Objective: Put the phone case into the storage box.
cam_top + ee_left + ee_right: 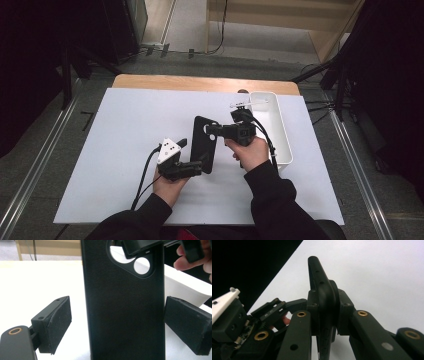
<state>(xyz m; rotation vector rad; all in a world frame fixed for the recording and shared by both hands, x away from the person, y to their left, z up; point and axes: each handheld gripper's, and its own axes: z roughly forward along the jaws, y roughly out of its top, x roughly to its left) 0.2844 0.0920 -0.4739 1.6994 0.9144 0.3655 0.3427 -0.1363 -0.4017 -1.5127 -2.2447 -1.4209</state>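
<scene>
A black phone case (205, 142) with a camera cut-out sits between both grippers over the white mat (125, 130). My right gripper (212, 131) comes in from the right and is shut on the case's far end, beside the cut-out. In the right gripper view its pads (343, 312) press on both faces of the case (319, 285), seen edge-on. My left gripper (197, 167) is at the case's near end. In the left gripper view the case (125, 315) stands between the pads (58, 322) with a gap on each side, so that gripper is open.
A white rectangular tray (287, 145) lies along the mat's right side, just behind the right hand. The wooden table edge (200, 82) shows beyond the mat. Dark stands and cables border the table on both sides.
</scene>
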